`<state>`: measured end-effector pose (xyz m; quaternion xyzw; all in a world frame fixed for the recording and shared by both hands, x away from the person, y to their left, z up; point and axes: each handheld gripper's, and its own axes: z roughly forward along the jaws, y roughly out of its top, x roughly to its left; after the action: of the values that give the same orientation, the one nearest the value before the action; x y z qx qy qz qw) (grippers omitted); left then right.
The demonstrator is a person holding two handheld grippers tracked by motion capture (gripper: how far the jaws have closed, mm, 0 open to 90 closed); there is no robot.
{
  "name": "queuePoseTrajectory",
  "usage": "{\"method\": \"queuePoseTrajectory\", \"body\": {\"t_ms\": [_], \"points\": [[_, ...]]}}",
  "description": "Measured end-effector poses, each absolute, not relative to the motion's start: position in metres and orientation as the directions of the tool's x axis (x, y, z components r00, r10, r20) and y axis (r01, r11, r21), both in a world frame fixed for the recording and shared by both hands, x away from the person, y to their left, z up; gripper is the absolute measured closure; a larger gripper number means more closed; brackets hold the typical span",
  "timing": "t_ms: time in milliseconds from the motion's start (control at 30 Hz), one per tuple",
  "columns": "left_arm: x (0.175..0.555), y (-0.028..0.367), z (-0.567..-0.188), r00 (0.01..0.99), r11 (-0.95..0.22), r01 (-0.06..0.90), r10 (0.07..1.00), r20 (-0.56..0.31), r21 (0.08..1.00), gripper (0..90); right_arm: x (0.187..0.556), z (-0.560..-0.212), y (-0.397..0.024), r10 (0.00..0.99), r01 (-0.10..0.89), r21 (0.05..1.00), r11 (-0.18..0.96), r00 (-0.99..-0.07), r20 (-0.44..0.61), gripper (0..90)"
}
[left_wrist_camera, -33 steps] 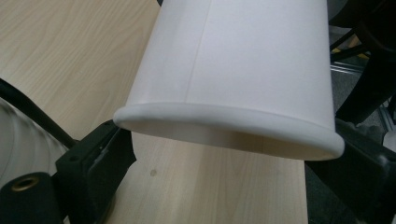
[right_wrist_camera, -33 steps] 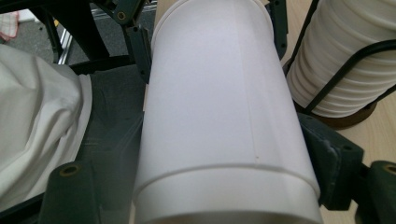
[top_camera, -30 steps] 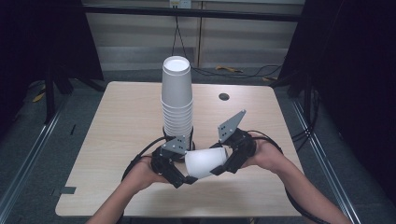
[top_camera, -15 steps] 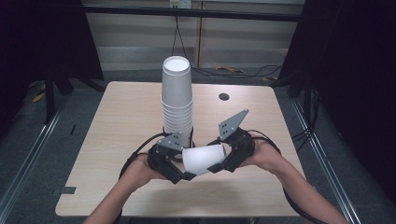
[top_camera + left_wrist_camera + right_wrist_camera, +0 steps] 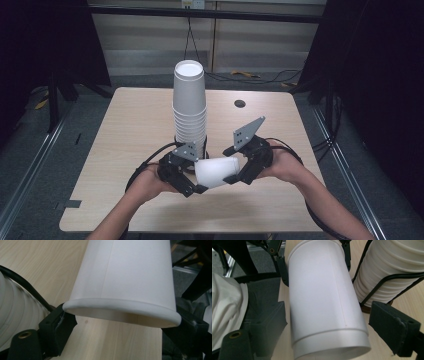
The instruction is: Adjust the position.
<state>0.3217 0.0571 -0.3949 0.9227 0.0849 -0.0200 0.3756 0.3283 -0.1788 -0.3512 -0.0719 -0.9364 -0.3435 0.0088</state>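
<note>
Since the earlier frame the left gripper [image 5: 192, 186] has just been closing its jaws on the rim of the paper cup [image 5: 216, 171], which has barely shifted. In the high view the cup lies sideways between both grippers, near the table [image 5: 125, 130] front, just before the tall cup stack [image 5: 189, 107]. In the left gripper view, its jaws pinch the cup's [image 5: 125, 282] rim. In the right gripper view, the right gripper [image 5: 329, 327] has its jaws spread wide of the cup [image 5: 322, 297], the right one clear of it, the left close alongside.
</note>
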Motion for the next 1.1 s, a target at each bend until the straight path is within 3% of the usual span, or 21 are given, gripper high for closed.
{"method": "queuePoseTrajectory", "body": {"t_ms": [367, 1100], "points": [[0.318, 0.047, -0.390, 0.988, -0.777, 0.150, 0.139, -0.065, 0.611, 14.8, 0.321, -0.348, -0.161, 0.093, 0.098, 0.478, 0.873, -0.995, 0.034, 13.8], [0.319, 0.039, -0.389, 0.990, -0.802, 0.135, 0.129, -0.053, 0.582, 14.2, 0.324, -0.358, -0.146, 0.091, 0.107, 0.418, 0.902, -0.994, 0.059, 14.0]]}}
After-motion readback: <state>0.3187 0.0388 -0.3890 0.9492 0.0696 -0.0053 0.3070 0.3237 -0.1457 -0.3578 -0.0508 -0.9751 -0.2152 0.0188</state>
